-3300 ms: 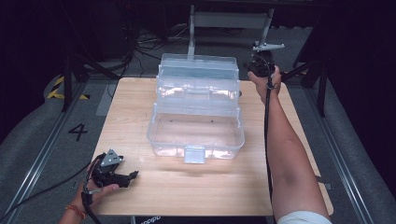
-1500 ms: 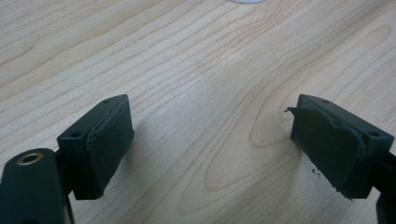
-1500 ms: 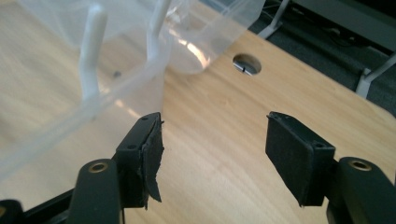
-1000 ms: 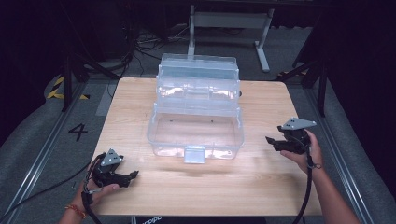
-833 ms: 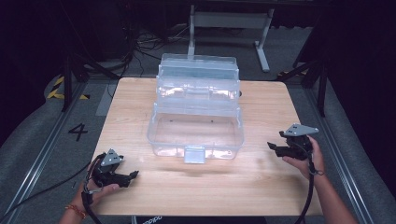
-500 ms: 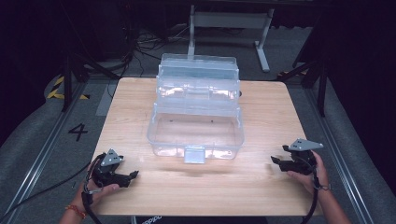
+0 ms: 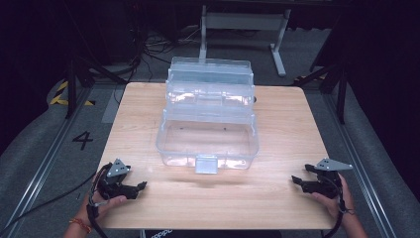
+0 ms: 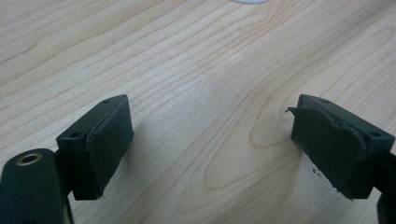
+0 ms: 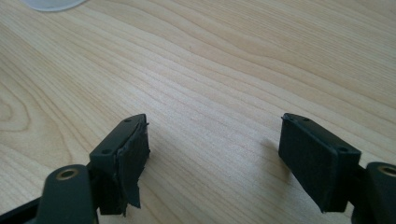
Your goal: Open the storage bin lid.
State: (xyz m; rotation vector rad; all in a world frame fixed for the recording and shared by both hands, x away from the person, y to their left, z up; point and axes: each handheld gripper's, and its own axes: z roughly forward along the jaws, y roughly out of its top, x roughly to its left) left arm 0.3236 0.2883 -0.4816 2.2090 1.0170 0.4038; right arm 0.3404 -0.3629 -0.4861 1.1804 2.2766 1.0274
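A clear plastic toolbox (image 7: 208, 124) stands open at the middle of the wooden bench (image 7: 287, 208), its tiered trays stepped back toward the far edge. Its deep lower bin is empty. A latch tab (image 7: 206, 164) hangs at the near wall.

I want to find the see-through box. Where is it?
In the high view, the clear plastic box stands open in the middle of the wooden table, beyond both claws.
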